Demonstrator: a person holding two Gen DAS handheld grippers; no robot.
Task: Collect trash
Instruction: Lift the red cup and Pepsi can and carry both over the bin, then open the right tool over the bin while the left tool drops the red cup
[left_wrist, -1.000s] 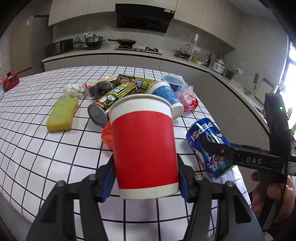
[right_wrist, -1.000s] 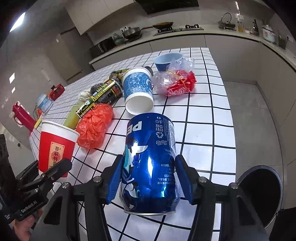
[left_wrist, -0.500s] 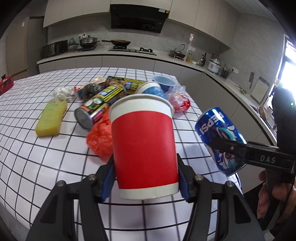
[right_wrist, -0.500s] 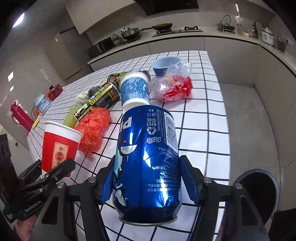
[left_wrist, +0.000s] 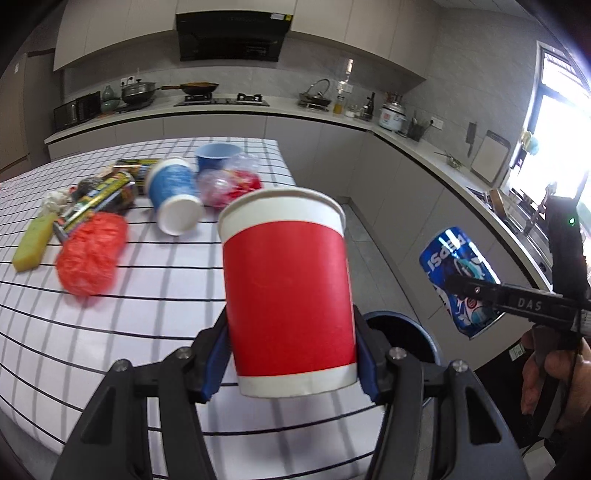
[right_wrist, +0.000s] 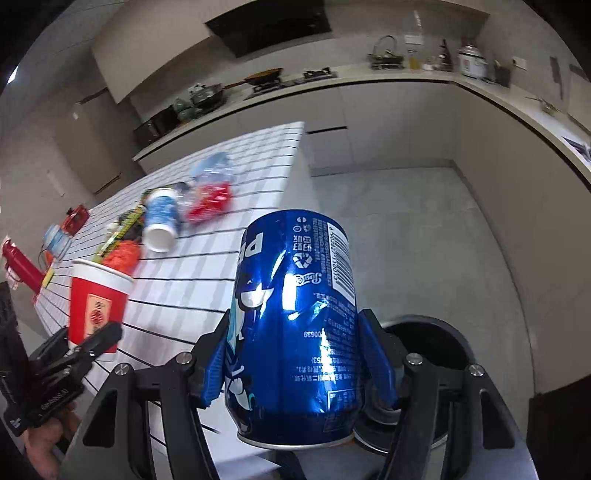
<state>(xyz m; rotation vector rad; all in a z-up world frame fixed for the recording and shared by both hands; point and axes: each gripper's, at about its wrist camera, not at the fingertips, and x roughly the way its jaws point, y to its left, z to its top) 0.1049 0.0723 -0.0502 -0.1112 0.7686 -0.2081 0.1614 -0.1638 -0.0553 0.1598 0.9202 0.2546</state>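
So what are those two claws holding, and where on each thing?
The left gripper squeezes a red paper cup low on its sides; the right gripper clamps a blue soda can around its lower half.

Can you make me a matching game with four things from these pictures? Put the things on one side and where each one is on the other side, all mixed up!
Things:
1. red paper cup with a white rim
2. dented blue Pepsi can
3. blue paper cup with a white base
4. dark round trash bin

Places:
A. lying on its side on the checked tablecloth
B. on the floor beside the table
C. held in the left tool
D. held in the right tool

Pairs: 1-C, 2-D, 3-A, 4-B
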